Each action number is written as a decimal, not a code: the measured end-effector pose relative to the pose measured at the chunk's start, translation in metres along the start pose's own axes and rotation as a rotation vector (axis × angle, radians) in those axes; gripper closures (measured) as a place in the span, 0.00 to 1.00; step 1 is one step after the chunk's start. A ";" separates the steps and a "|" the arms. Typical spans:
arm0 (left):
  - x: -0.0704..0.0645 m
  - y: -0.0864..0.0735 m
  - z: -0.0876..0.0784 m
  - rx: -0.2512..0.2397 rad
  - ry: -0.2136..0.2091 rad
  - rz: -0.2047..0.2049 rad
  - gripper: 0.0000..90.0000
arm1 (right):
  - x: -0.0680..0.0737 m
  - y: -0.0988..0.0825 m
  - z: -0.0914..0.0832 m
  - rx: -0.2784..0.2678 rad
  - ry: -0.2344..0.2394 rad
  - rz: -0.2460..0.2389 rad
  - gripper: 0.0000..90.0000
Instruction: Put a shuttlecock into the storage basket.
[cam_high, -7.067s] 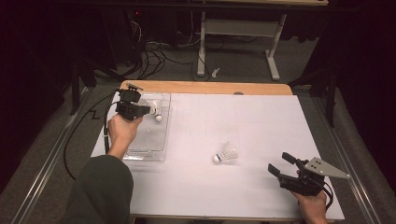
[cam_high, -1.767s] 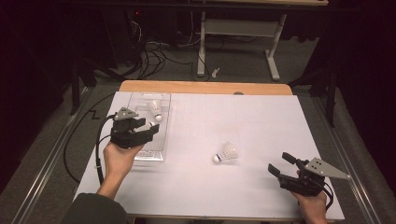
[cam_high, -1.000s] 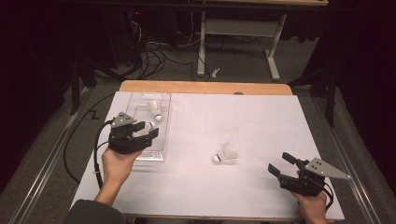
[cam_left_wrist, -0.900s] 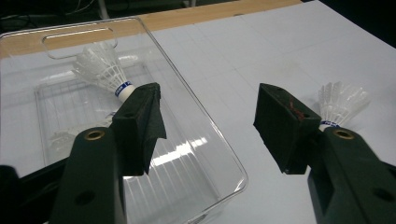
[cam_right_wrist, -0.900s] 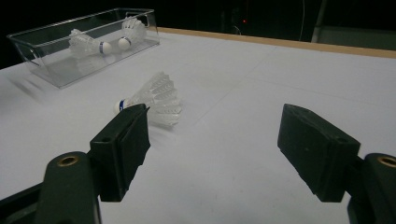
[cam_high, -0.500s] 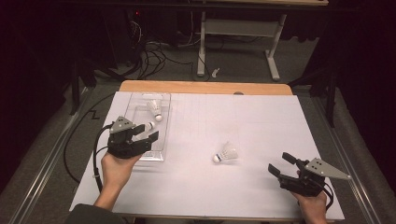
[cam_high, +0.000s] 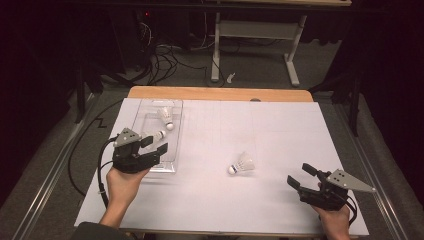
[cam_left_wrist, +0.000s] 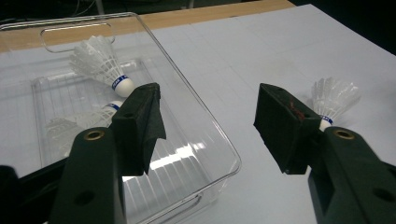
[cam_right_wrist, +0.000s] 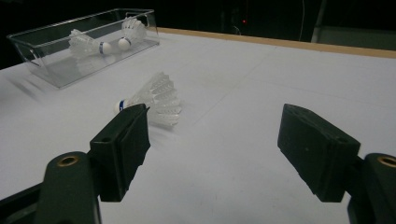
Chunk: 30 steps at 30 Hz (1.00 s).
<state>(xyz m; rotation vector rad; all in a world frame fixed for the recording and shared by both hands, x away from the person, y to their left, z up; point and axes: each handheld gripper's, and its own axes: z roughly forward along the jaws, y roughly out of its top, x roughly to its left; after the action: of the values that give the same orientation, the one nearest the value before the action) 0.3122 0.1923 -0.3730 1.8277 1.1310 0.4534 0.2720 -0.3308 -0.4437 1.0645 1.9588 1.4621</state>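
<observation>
A shuttlecock (cam_high: 243, 163) is seen lying on its side on the white sheet of the desk (cam_high: 260, 125), somewhat right of the middle and nearer the front edge, its cork turned toward the front left corner. In the right gripper view it lies just beyond the left-hand jaw, untouched. Two more shuttlecocks are held in the clear plastic box (cam_high: 176, 107) that stands along the desk's left edge: one (cam_high: 166, 117) toward the far end, one (cam_high: 154, 135) nearer the middle, their corks close together. The left gripper (cam_high: 154, 145) is held over the near end of the box, carried by a left hand (cam_high: 122, 182) that rises from the front edge with the forearm slanted inward; its jaws are spread wide and nothing is gripped between them. In the left gripper view the near rim of the box is seen between and below the jaws. The right gripper (cam_high: 300, 176) is held low near the front right corner, the right hand (cam_high: 336, 220) closed around its body from the front edge, jaws pointed toward the loose shuttlecock, set wide apart and empty.
</observation>
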 end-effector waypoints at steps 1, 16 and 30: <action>0.000 -0.001 0.000 0.000 0.001 0.001 0.46 | 0.000 0.000 0.000 0.000 0.000 0.000 0.28; -0.002 -0.007 -0.002 -0.023 0.004 0.009 0.46 | -0.001 0.000 0.000 0.001 -0.001 0.002 0.28; 0.002 -0.015 -0.004 -0.032 0.005 -0.006 0.46 | -0.002 0.000 0.001 0.000 -0.005 0.012 0.28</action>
<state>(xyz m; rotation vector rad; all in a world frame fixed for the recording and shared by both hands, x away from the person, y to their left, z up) 0.3028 0.1982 -0.3837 1.7962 1.1264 0.4707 0.2735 -0.3318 -0.4439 1.0807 1.9526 1.4647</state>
